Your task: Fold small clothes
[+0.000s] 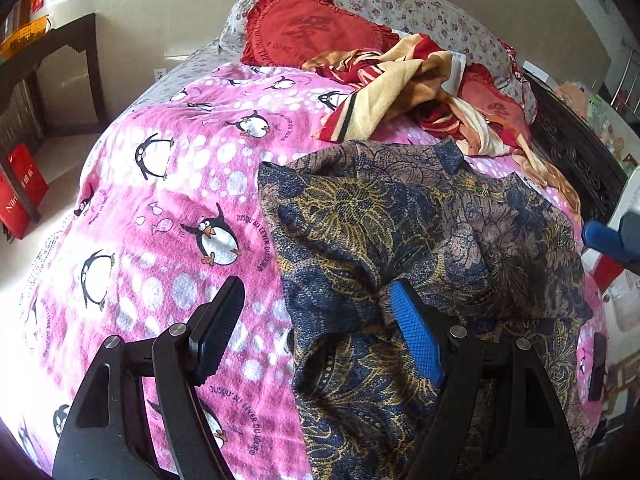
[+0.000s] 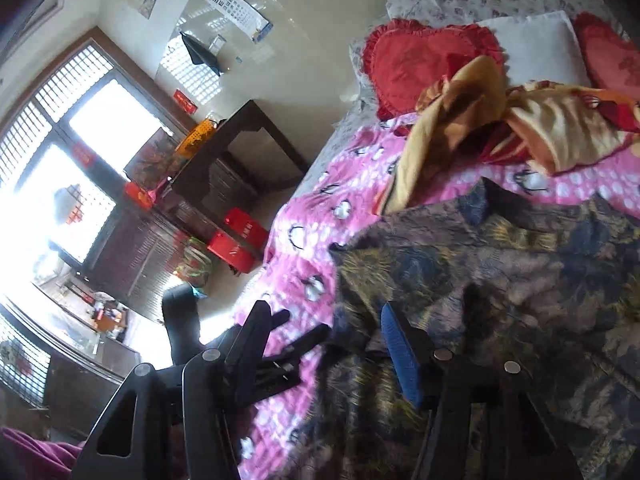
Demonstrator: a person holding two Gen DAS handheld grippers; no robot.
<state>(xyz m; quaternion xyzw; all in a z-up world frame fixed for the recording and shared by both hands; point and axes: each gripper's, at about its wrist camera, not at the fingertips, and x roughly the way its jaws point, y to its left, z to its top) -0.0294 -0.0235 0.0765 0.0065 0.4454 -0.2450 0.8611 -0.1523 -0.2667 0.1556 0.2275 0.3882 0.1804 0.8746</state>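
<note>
Garment (image 1: 420, 240): dark blue, gold floral print, lying on pink penguin blanket (image 1: 172, 200), on the bed. Partly folded, by the look of it: a flap doubled over, ridge running up the middle, collar-like tab at far edge. Left edge of garment straight and clean against the blanket; near edge rumpled, running under both tools.

Left tool (image 1: 316, 328): spread wide, nothing pinched. Black pad hangs over bare blanket left of garment, blue pad over the garment's near fold. Straddles the left edge, probably to take that edge for the next fold.

Right tool (image 2: 324, 344): spread, nothing between the pads. View blurred, so contact with cloth not certain. Blue pad over the garment's near left part; left tool visible just beyond it, so both crowd the same corner. Risk of tools clashing there.

Open room: broad bare blanket left of garment, good for sweeping a fold across. Beyond garment, crumpled red-and-cream cloth (image 1: 420, 96) near the far edge, then red heart cushion (image 1: 316, 28); little spare room that way. Right of garment: bed edge close.
</note>
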